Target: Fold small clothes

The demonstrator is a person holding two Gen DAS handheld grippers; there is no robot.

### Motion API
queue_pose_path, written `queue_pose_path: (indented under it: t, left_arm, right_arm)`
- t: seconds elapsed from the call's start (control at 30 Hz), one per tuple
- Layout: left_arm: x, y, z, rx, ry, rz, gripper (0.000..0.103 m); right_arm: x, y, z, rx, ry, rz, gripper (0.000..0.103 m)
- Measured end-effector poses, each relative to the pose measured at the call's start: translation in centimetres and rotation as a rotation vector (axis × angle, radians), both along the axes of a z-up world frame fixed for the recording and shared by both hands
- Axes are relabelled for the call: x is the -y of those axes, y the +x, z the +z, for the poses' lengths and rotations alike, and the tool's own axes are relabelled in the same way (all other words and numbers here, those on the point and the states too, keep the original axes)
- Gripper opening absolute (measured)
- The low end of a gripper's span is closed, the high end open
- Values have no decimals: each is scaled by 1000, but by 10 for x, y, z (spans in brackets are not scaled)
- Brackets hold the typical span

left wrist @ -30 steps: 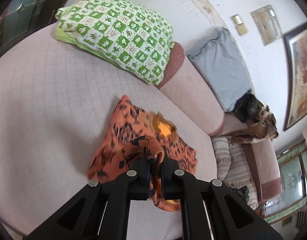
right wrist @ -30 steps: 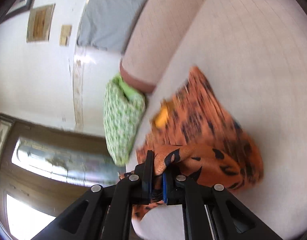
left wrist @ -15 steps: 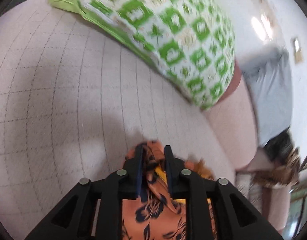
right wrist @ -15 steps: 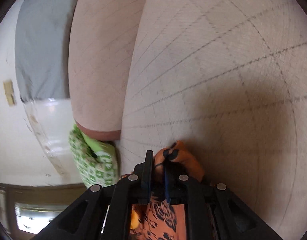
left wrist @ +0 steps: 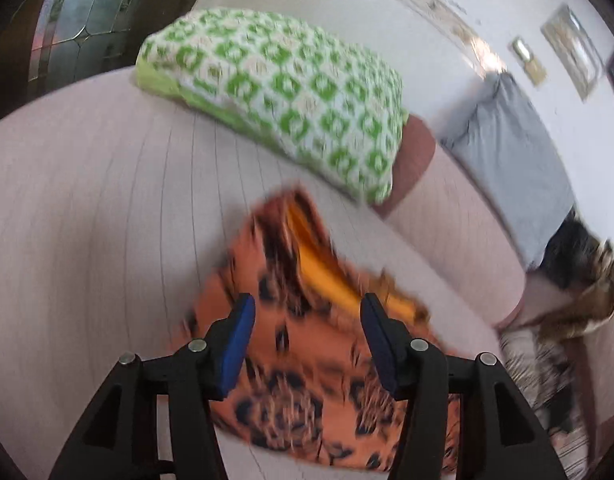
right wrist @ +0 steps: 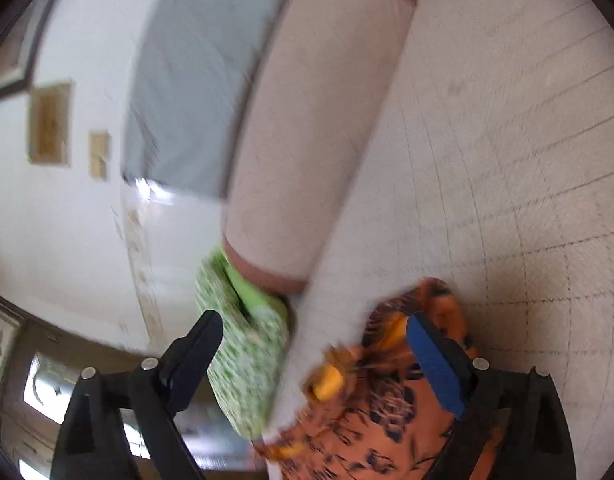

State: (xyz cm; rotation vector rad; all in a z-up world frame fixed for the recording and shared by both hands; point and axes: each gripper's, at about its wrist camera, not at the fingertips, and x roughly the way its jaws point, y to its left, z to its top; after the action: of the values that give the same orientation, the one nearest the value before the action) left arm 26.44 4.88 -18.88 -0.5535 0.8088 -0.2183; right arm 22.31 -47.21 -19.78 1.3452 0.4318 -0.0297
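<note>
Orange garment (left wrist: 307,364): black-patterned, yellow lining showing, flat on pinkish quilted sofa seat (left wrist: 87,220), near green-white pillow (left wrist: 291,96).
Left gripper (left wrist: 305,324): jaws wide, above garment, gripping nothing.
Right gripper (right wrist: 315,344): jaws wide, nothing held, garment's edge below.
Backrest: bolster (right wrist: 315,128), grey cushion (left wrist: 511,160).
Blur: heavy in both views.

Motion blur smears the orange garment (left wrist: 303,364) in the left wrist view, its dark print running into streaks, and its near edge is cut off by the frame. In the right wrist view the green patterned pillow (right wrist: 243,364) is a blur too, partly hidden behind the right gripper's (right wrist: 313,354) finger. Far wall frames (right wrist: 49,124): contents unreadable.
</note>
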Motion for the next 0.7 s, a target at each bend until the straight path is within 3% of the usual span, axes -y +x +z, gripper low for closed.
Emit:
queue_pose_path:
  t: [0.1, 0.2, 0.23, 0.3, 0.43, 0.53, 0.57, 0.6, 0.7]
  left_arm:
    - [18, 8, -29, -119, 98, -9, 55]
    - [22, 11, -35, -117, 120, 24, 55]
    - [25, 12, -33, -112, 146, 25, 55]
    - [33, 15, -33, -98, 192, 22, 55]
    - [38, 20, -38, -99, 247, -3, 55]
    - [41, 21, -38, -103, 279, -23, 55]
    - [43, 26, -39, -105, 279, -23, 55]
    - [44, 29, -40, -106, 277, -21, 55]
    - [43, 33, -41, -115, 269, -14, 55]
  right_arm:
    - [-28, 2, 21, -88, -138, 118, 93]
    - [-110, 23, 36, -226, -525, 334, 88]
    - [-145, 32, 32, -247, -608, 433, 86]
    - [-195, 51, 19, -271, -664, 558, 80]
    - [-283, 108, -19, -383, -842, 749, 79]
    - [-314, 159, -26, -410, -1055, 742, 79]
    - [-313, 181, -22, -403, -1061, 713, 79]
    - [-302, 203, -16, -408, -1005, 669, 79]
    - [-255, 229, 11, -319, -748, 465, 80]
